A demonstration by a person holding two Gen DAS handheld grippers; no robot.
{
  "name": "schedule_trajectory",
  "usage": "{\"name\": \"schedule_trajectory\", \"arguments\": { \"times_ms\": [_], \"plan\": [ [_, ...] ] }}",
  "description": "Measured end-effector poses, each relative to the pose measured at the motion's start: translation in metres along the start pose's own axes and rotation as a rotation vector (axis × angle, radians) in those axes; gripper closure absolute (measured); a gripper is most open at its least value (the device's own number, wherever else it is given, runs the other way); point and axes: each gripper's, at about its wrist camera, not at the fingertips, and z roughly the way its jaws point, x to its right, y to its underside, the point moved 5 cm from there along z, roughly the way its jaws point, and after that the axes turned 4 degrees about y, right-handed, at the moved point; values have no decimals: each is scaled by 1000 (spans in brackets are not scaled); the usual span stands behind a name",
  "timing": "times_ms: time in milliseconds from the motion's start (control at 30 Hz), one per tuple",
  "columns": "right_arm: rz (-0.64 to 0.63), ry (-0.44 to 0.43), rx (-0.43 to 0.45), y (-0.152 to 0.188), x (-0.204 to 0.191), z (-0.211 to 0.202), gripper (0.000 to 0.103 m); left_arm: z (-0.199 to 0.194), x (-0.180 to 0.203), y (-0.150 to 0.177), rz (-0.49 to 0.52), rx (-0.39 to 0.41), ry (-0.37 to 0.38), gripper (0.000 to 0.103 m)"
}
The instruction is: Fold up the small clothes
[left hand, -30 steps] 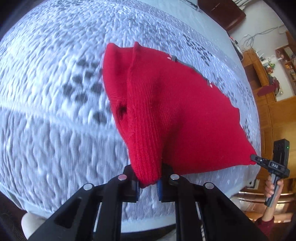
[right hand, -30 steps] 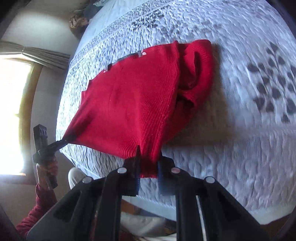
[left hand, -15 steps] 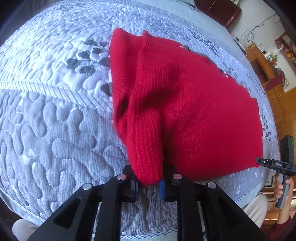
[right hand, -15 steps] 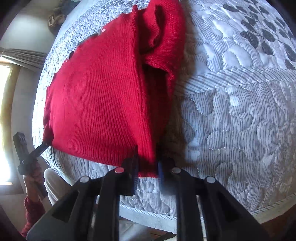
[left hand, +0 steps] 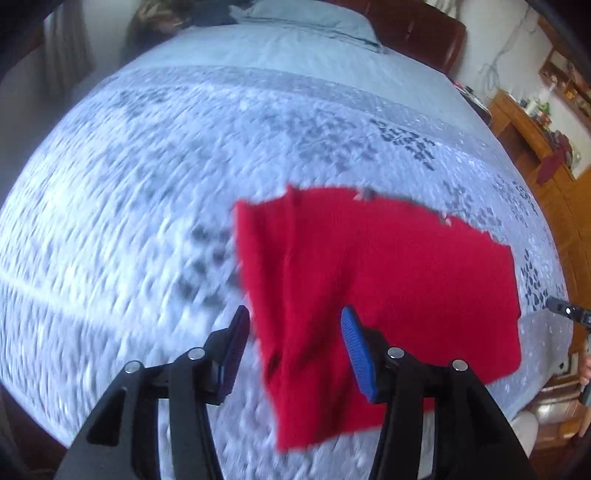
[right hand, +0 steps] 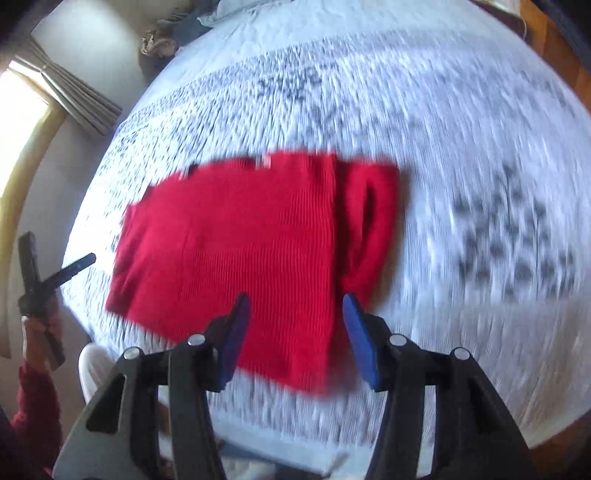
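- The red ribbed knit garment is lying spread on the pale grey quilted bedspread with dark leaf prints, folded over on itself, with a sleeve doubled along one side.
- The left gripper is hovering over the near edge of the garment with its blue-padded fingers spread wide apart, clamping nothing; the red cloth is showing in the gap between them.
- The right gripper is sitting the same way over the garment's opposite near corner, its blue pads parted and gripping nothing.
- From the right wrist view, the garment is looking like a broad flat panel, with the looped sleeve resting along its right side on the bedspread.
- Both views are blurring heavily, so the fine knit and the small tags at the far edge are hard to read.
- In the right wrist view, the left gripper is showing just off the garment's far corner, held by a hand in a dark red sleeve.
- In the left wrist view, the right gripper is poking in at the edge, just beside the garment.
- Around the bed: wooden cabinets to one side, a beige pleated curtain by a bright window, pillows at the far end.
- No containers are showing anywhere.
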Motion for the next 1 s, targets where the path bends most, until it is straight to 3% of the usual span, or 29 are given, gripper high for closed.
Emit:
{"name": "schedule_trajectory", "arguments": {
  "times_ms": [67,200,367,400,433,500,533,567,667,833,1000],
  "plan": [
    [11,-17,-9,-26,0,18,52,24,9,-22,48,-24,-57,50],
    [50,51,-44,-68,19,66,50,75,6,-51,92,-83,-159,50],
    [93,38,-99,-92,35,109,49,113,-3,-65,53,-126,-99,53],
    [95,33,-111,-97,37,118,49,120,-2,-65,57,-139,-91,57],
    [94,25,-116,-97,35,123,49,125,-2,-64,63,-146,-80,67],
    [74,19,-118,-102,33,133,61,131,-2,-67,70,-146,-79,78],
    [60,21,-119,-103,31,134,80,131,-2,-68,71,-143,-70,87],
    [47,10,-125,-104,29,136,91,131,-3,-70,68,-140,-73,92],
    [37,-38,-85,-111,22,126,95,125,-4,-77,58,-118,-57,98],
    [82,-136,50,-123,28,89,97,92,-3,-94,46,37,-32,99],
    [154,-78,-24,-117,51,124,97,133,-16,-81,59,-48,-124,99]
  ]
}}
